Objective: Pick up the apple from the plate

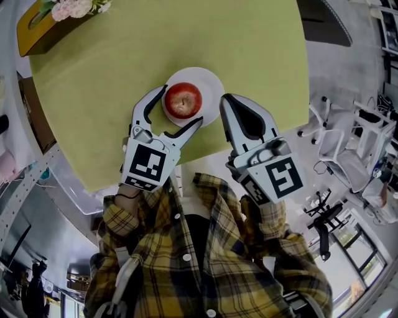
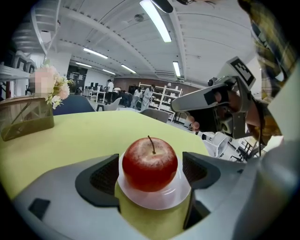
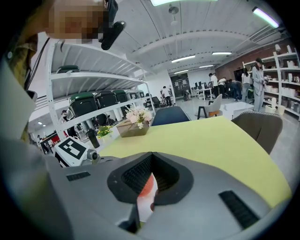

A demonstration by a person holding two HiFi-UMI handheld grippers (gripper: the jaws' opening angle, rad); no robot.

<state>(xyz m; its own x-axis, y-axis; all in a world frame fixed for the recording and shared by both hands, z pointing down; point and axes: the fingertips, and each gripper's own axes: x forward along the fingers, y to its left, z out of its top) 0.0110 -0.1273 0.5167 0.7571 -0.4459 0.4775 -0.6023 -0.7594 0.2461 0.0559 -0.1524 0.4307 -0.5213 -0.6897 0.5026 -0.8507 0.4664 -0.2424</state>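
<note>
The left tongs (image 1: 181, 105) are spread wide with the apple (image 2: 150, 163) sitting between the two pads, one on each side, and neither looks to be pressing on it yet. The apple stands stem-up in the middle of the small white plate (image 2: 154, 199), near the front edge of the green worktop (image 1: 124, 62).

To my eye the thing to do now is close slowly and evenly on the widest part of the fruit. The pads should stay above the plate's rim so the plate isn't pinched or dragged, and the lift should go straight up. The skin looks smooth and round, so a squeeze off centre could make it roll out.

The right tongs (image 1: 227, 102) are pressed together, empty, just beside the plate.

The plate holds only the apple. A brown box (image 1: 37, 28) at the far corner holds pale flowers (image 1: 78, 7).
</note>
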